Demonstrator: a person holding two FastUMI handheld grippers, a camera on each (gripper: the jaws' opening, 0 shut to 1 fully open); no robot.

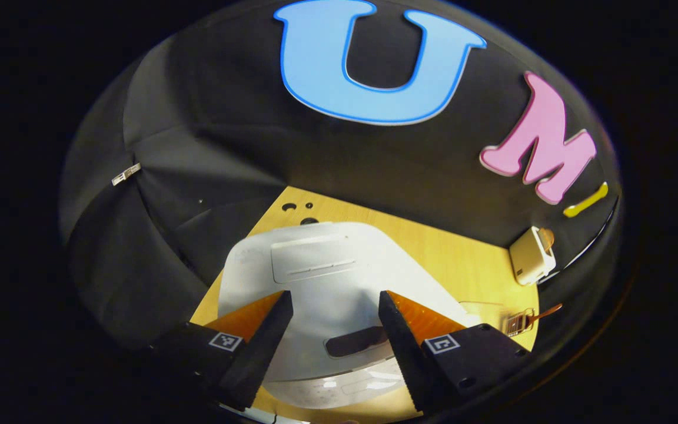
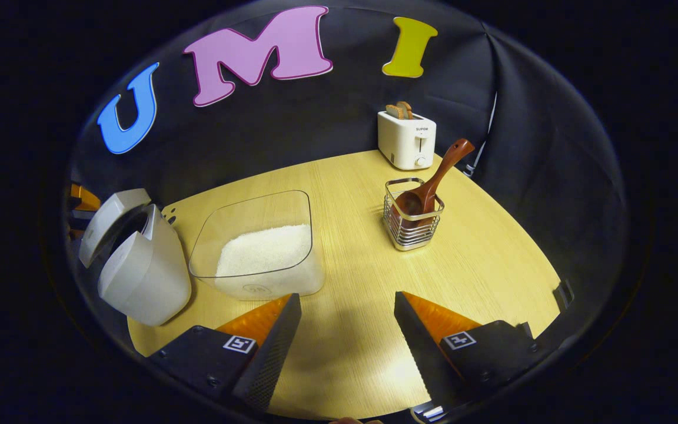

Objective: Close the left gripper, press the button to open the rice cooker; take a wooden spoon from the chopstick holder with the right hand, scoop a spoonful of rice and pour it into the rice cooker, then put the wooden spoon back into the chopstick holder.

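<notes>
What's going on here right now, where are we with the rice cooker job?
Early stage. The left hand-held gripper hovers open over the white rice cooker, its fingers either side of the dark button; it is not yet closed for the press. The right hand-held gripper is open and empty above the table. The wooden spoon sits in the wire chopstick holder, and the rice container is untouched.

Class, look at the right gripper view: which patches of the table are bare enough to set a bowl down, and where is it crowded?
Bare: the near table ahead of the right gripper, and the strip between the rice box and the spoon holder. A smaller free patch lies right of the holder, toward the table's edge. Crowded: the left side, where the rice cooker stands close beside the rice box, and the back corner by the toaster.
</notes>
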